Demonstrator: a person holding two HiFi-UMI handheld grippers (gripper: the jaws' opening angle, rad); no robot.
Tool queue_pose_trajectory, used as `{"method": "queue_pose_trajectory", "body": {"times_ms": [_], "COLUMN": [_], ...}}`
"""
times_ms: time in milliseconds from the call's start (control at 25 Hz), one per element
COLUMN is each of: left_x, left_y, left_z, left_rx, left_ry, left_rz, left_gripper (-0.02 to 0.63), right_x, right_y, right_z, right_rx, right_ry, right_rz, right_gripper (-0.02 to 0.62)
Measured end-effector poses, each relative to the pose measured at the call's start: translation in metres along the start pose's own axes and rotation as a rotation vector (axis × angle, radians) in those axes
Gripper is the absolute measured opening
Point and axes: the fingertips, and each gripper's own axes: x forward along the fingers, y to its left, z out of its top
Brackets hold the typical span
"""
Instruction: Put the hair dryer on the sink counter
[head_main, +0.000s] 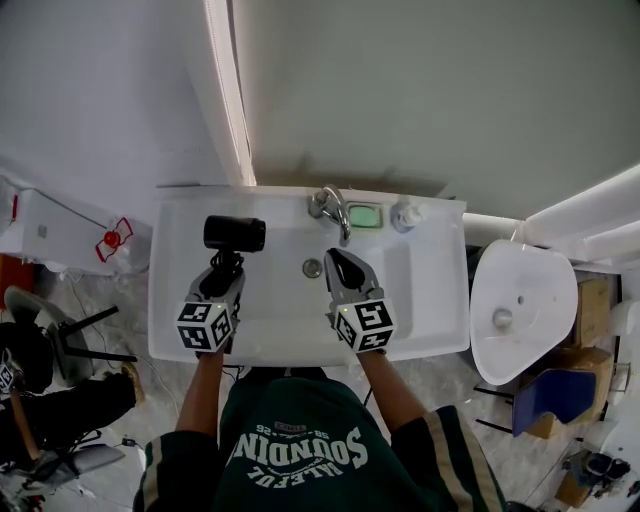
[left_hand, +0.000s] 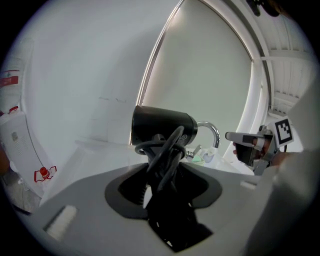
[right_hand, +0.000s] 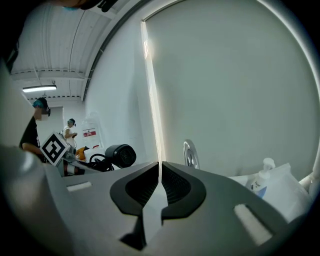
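White sink counter: one hair dryer, one faucet.

Bright, even light; dark fisheye corners.

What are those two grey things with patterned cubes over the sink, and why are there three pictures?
A person holds a hand tool in each hand. Each tool has two fingers that pinch like tongs, and the cube is part of it. The head view comes from a camera on the person's head, looking down. The two gripper views come from cameras riding on the tools, looking along their fingers. Below is a white sink with a tap, what looks like green soap and a pump bottle at the back. The left gripper grips a black dryer, cord bundled, at the sink's left side. The right gripper is shut and empty, over the basin.
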Motion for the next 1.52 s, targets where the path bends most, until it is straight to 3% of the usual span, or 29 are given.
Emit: {"method": "queue_pose_trajectory", "body": {"times_ms": [320,1000,1360,1520], "left_x": [0.002,0.047,0.079,0.090], "left_y": [0.048,0.150,0.195,0.205], "left_z": [-0.025,-0.036,-0.061,-0.066], "left_rx": [-0.009,0.010,-0.061,-0.056], "left_ry": [0.046,0.139,0.212,0.240], "left_rz": [0.057,0.134,0.174,0.180], "left_gripper": [0.225,0.226,0.227,0.227], "right_x": [0.017,0.034,0.031,0.027], "right_y": [0.012,0.023,0.015,0.013], "right_z": [-0.010,-0.027,-0.033,-0.038], "right_rx": [0.002,-0.009,0.000,0.011], "right_ry": [0.036,0.106,0.124,0.129], "right_rz": [0.024,0.022,-0.023,-0.045], "right_gripper": [0.005,0.005,0.005,0.005]}}
